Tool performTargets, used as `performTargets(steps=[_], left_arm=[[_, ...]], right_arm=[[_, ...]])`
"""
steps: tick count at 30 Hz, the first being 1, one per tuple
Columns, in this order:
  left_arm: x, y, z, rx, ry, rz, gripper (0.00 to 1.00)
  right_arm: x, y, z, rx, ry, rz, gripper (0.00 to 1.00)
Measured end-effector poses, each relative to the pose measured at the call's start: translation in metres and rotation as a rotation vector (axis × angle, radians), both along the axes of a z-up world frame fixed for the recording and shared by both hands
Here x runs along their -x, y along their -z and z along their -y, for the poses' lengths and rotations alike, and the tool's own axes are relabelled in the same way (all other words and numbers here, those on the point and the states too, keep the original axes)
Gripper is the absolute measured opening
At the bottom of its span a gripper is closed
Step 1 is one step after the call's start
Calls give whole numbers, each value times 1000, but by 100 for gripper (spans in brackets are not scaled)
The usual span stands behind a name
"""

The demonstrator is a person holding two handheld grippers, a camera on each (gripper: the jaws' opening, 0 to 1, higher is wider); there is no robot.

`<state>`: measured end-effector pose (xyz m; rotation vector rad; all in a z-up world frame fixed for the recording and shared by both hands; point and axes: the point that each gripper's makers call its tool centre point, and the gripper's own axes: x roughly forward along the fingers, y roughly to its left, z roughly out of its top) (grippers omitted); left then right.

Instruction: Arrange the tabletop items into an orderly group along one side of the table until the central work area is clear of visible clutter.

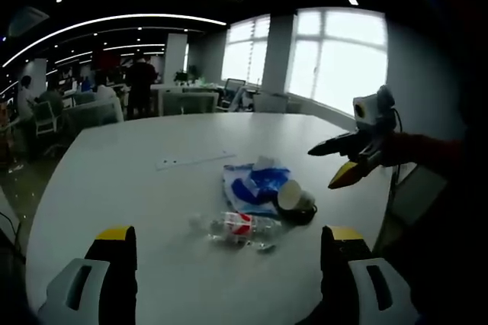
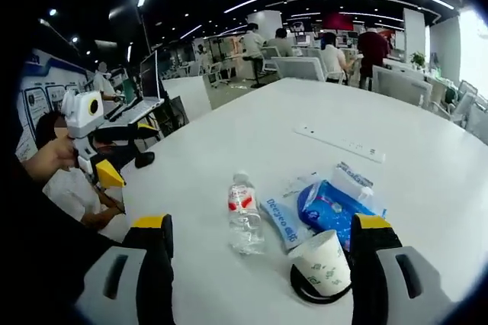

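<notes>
White surface (image 2: 252, 134), items bunched near its edge: plastic bottle (image 2: 245, 222) lying flat, blue-and-white packet (image 2: 328, 207) beside it, paper cup (image 2: 324, 262) tipped on a black ring (image 2: 305, 288). Left claw (image 1: 226, 252) spread wide, holding nothing. Right claw (image 2: 261, 242) wide too, bottle and cup lying between its jaws, untouched.

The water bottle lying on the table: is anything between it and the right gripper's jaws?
Nothing visible. In the right gripper view the water bottle lies on bare white table ahead of the open right gripper. The paper cup and blue packet sit off to one side of it.
</notes>
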<state>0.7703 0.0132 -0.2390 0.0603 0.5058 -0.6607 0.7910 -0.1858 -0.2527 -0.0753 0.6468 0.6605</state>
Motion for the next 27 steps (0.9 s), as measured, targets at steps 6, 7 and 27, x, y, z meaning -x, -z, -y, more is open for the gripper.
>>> performTargets(steps=[6, 7, 27], left_arm=[[1, 1, -2, 1, -4, -2, 99], [0, 2, -2, 1, -4, -2, 99], [-8, 6, -7, 8, -16, -9, 99]], right_arm=[[-16, 1, -20, 8, -48, 2, 90], [-18, 2, -27, 12, -64, -4, 90], [-60, 38, -81, 51, -152, -71, 80]])
